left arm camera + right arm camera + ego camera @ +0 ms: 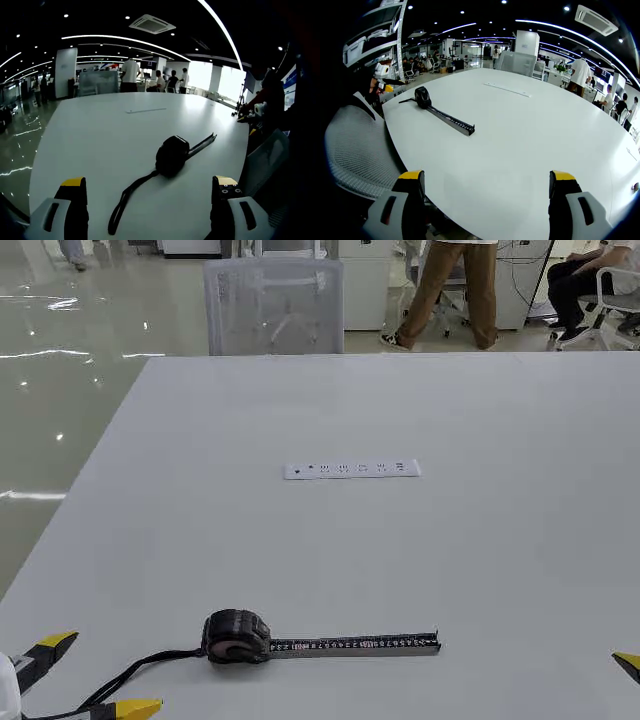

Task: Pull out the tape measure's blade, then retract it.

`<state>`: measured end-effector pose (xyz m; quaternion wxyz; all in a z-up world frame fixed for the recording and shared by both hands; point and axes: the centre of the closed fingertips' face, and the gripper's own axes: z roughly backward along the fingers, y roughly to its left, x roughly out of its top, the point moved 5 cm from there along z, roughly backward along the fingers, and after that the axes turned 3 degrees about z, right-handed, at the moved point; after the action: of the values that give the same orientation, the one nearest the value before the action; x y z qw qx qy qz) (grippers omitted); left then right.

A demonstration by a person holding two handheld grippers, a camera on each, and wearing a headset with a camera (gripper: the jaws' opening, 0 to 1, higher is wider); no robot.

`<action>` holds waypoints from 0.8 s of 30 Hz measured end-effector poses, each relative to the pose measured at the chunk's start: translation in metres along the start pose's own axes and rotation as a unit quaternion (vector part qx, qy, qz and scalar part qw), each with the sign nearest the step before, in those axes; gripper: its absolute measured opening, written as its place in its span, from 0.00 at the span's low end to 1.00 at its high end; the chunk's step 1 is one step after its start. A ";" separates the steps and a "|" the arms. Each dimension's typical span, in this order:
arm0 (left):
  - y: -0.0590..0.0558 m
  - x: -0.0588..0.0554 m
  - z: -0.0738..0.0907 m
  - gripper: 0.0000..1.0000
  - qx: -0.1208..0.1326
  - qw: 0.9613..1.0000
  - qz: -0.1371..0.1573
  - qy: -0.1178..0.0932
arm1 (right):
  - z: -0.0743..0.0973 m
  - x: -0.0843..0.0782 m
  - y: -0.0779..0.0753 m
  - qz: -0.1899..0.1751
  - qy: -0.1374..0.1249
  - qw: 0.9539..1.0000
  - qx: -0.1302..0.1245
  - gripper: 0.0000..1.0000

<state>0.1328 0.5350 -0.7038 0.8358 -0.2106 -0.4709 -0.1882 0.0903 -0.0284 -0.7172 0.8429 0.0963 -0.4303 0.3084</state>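
A black tape measure (237,636) lies near the front edge of the white table (400,540), its blade (355,644) drawn out to the right and its black wrist strap (140,672) trailing left. My left gripper (88,675) stands open at the bottom left, yellow tips either side of the strap's end, holding nothing. In the left gripper view the tape measure (171,154) sits ahead of the open left gripper (150,184). A yellow tip of my right gripper (628,662) shows at the right edge. The right gripper (487,181) is open, well away from the blade (451,120) and case (423,96).
A white power strip (352,469) lies mid-table. A mesh chair (274,305) stands at the far edge. Another mesh chair back (357,150) sits close to the table's near side. People stand and sit in the room beyond.
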 end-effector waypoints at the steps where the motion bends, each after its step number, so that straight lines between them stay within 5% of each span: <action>1: 0.001 0.000 0.000 1.00 0.001 1.000 0.000 -0.001 | 0.000 0.000 0.000 -0.001 0.001 1.000 0.000 1.00; 14: 0.008 0.005 -0.004 1.00 -0.001 1.000 0.006 -0.006 | 0.003 0.000 -0.006 -0.002 -0.003 1.000 -0.009 1.00; 17: 0.010 0.010 0.000 1.00 0.004 1.000 0.005 -0.013 | 0.004 0.004 -0.004 0.011 -0.019 1.000 -0.009 1.00; 24: 0.010 0.010 0.005 1.00 0.010 1.000 0.011 -0.023 | 0.004 -0.003 0.003 0.003 -0.012 1.000 -0.001 1.00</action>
<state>0.1391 0.5452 -0.6949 0.8288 -0.2117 -0.4893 -0.1697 0.0849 -0.0287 -0.7174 0.8371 0.0980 -0.4405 0.3092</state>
